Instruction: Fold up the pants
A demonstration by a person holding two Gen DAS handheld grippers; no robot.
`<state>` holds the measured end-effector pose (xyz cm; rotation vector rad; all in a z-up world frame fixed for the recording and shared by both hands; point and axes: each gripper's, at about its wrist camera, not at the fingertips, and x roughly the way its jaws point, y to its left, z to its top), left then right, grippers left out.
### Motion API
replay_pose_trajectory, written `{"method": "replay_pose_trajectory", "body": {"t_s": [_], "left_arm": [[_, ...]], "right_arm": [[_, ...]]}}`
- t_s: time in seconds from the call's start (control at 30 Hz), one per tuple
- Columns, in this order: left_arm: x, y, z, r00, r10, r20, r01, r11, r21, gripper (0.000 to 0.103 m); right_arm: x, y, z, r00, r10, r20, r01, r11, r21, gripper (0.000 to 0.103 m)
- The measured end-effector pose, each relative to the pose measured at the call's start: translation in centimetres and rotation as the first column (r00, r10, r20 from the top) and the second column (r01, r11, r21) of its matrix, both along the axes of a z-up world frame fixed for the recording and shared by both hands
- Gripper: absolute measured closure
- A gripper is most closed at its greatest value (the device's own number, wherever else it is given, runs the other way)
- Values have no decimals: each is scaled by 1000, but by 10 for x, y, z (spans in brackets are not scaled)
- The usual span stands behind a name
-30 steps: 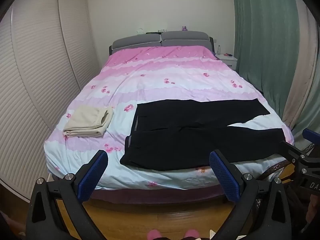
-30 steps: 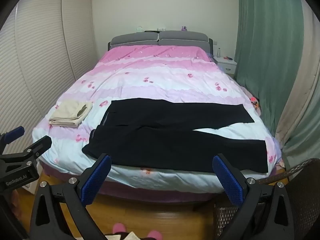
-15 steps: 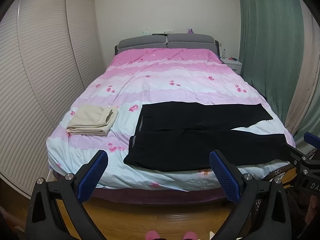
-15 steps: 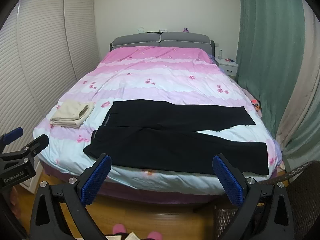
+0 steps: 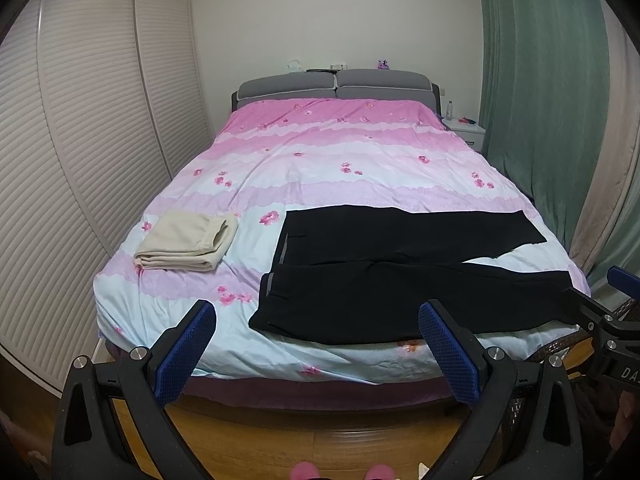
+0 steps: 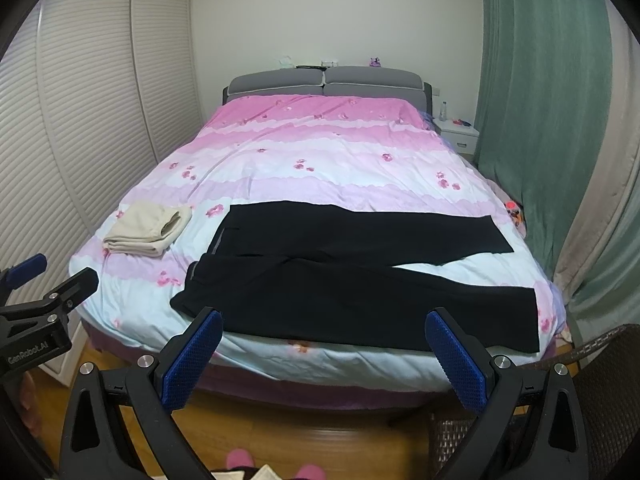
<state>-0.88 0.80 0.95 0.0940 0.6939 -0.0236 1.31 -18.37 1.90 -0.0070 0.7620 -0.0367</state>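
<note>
Black pants point(image 5: 384, 276) point(image 6: 352, 280) lie spread flat across the foot of the bed, waistband to the left, both legs running right with a gap between the cuffs. My left gripper point(image 5: 316, 344) hangs open in front of the bed's foot edge, short of the pants, holding nothing. My right gripper point(image 6: 324, 348) is open too, level with it and further right, also empty. Each gripper shows at the side edge of the other's view.
A folded beige garment point(image 5: 188, 240) point(image 6: 148, 230) rests on the pink floral bedcover point(image 5: 340, 160) left of the pants. Louvred wardrobe doors point(image 5: 80, 140) line the left, green curtains point(image 5: 536, 100) the right, with a white nightstand point(image 5: 464, 128). Wooden floor and pink slippers point(image 5: 340, 470) below; a wicker chair point(image 6: 592, 392) at right.
Both grippers have risen and tilted up a little, so the bed sits lower and the headboard wall shows more. The pants and beige garment have not moved.
</note>
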Motion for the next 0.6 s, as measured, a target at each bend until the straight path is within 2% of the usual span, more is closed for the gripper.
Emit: {"method": "replay_pose_trajectory", "body": {"t_s": [0.6], "left_arm": [[-3,4,3,1000,9,-5,-9,1000,-2,0]], "right_arm": [[-1,-1,0,1000,2,2,-2,1000,2,1]]}}
